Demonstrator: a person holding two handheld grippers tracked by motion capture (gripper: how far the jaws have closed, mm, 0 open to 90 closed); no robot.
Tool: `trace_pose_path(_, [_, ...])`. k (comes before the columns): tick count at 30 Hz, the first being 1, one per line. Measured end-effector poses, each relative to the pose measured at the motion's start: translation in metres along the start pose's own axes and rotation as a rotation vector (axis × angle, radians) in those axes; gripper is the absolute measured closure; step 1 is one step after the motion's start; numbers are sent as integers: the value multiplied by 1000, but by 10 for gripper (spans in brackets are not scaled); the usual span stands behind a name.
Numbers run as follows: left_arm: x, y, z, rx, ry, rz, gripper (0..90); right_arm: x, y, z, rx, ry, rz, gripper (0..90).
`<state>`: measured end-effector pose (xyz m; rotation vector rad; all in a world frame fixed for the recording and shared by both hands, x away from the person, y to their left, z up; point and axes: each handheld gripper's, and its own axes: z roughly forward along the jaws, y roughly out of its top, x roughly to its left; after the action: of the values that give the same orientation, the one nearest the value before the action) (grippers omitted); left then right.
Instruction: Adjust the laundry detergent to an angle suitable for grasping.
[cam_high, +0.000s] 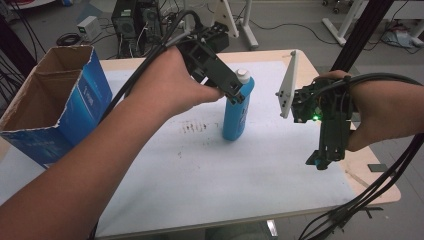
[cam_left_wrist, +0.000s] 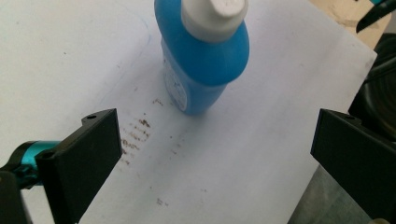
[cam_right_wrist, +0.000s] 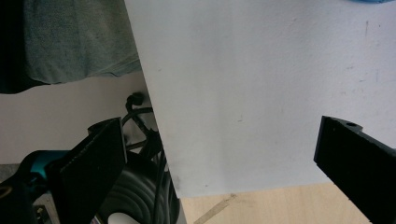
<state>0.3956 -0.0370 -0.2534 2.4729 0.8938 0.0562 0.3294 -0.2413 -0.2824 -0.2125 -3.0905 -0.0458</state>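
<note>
A blue bottle (cam_high: 237, 110) with a white cap (cam_high: 243, 75) stands upright near the middle of the white sheet (cam_high: 200, 170). My left gripper (cam_high: 235, 92) hovers just above and beside its top, tilted down toward it. In the left gripper view the blue bottle (cam_left_wrist: 201, 65) stands beyond the wide-apart jaws, with nothing between them, so the left gripper (cam_left_wrist: 210, 158) is open. My right gripper (cam_high: 325, 161) hangs over the table's right side, pointing down. The right gripper (cam_right_wrist: 219, 163) is open over the sheet's edge, holding nothing.
An open blue cardboard box (cam_high: 52, 105) stands at the table's left. Brown smudges (cam_high: 192, 127) mark the sheet left of the bottle. A small dark object (cam_high: 377, 167) lies near the right table edge. Cables and equipment sit on the floor beyond the table.
</note>
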Motion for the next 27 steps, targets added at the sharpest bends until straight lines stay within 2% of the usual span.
trace_pose_path(2, [-1,3,4,0,-2,-7,18,0,-3,1,0,-3,4,14])
trace_pose_path(5, [-2,6,10,-5,17,-23,18,0,-5,2,-1,-1,8,14])
trace_pose_path(12, [-4,14,19,-25,12,-48,18,2,-9,2,-8,3,8,14])
trace_pose_path(13, [-4,14,20,-28,12,-40,18,1,-9,3,-12,-1,2,14])
trace_pose_path(20, [-7,20,31,-52,8,-54,18,3,-10,2,-11,3,13,14])
trace_pose_path(27, [-10,27,46,-35,39,-43,18,3,-9,3,-11,5,15,14])
